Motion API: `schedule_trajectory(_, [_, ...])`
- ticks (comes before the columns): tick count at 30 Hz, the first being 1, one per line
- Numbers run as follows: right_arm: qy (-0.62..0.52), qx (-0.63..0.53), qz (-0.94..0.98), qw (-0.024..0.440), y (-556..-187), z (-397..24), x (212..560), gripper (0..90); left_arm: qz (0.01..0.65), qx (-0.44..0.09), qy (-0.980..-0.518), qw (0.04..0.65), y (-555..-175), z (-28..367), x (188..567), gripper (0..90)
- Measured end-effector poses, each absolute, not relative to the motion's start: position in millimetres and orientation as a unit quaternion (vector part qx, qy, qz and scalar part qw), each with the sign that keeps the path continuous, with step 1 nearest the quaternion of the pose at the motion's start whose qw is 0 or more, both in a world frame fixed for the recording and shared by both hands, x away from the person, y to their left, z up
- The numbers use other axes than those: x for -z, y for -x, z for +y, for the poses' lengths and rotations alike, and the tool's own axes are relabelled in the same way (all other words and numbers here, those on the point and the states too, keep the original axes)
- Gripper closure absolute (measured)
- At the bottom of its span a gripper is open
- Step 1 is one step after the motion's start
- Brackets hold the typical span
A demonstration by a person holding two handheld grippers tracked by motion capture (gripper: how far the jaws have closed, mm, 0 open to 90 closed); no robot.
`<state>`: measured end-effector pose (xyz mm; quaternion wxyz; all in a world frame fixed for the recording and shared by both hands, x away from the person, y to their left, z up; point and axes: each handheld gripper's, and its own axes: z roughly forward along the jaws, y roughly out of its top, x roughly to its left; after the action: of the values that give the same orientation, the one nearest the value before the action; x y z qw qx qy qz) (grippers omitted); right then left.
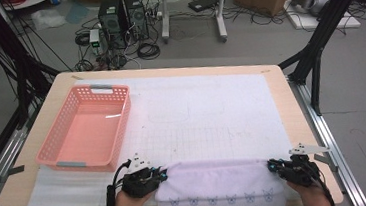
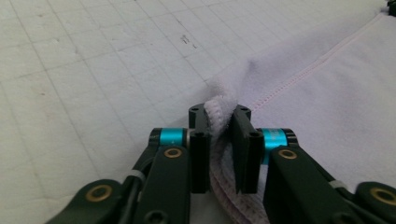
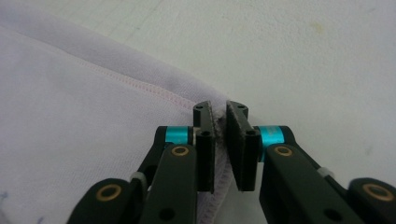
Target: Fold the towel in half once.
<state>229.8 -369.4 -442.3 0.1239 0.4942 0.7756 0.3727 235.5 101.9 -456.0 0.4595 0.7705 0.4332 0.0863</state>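
A pale lilac cloth (image 1: pixel 218 187) with small printed figures along its near hem lies at the front of the table, over the white gridded mat (image 1: pixel 207 111). My left gripper (image 1: pixel 161 174) is shut on the cloth's left corner (image 2: pixel 222 107), the hemmed edge pinched between its jaws. My right gripper (image 1: pixel 273 165) is shut on the cloth's right corner (image 3: pixel 210 105), with the stitched edge squeezed between the pads. Both grippers sit low at the table's front edge, one at each end of the cloth's far edge.
A pink plastic basket (image 1: pixel 87 129) with nothing in it stands at the left on the mat. The wooden table edge (image 1: pixel 290 93) runs along the right. Computer towers, cables and boxes stand on the floor beyond the table.
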Motion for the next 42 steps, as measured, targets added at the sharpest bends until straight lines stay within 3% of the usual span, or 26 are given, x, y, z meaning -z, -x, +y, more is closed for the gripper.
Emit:
schedule_trajectory(10, [-0.48,-0.42,0.752,0.171,-242,-380,426,86.0,0.42,-0.128,-0.744,0.503,-270,103,418,83.2])
schedule_trajectory(22, [-0.462,-0.411,0.75,0.234,-327,-370,380,85.9,0.449,-0.165,-0.723,0.498,-356,99,392,83.0])
schedule_trajectory(29, [-0.484,-0.386,0.748,0.239,-367,-366,387,85.8,0.475,-0.155,-0.72,0.48,-378,92,410,82.7])
schedule_trajectory(31, [-0.499,-0.382,0.745,0.222,-370,-362,396,84.7,0.478,-0.16,-0.723,0.473,-374,92,419,80.1])
schedule_trajectory(34, [-0.5,-0.374,0.75,0.218,-365,-356,405,70.6,0.481,-0.152,-0.713,0.487,-364,97,428,65.2])
schedule_trajectory(38, [-0.51,-0.396,0.736,0.203,-357,-365,405,64.9,0.47,-0.125,-0.727,0.485,-354,101,429,54.6])
schedule_trajectory(42, [-0.508,-0.411,0.732,0.194,-345,-369,402,64.1,0.445,-0.125,-0.745,0.481,-345,96,422,54.6])
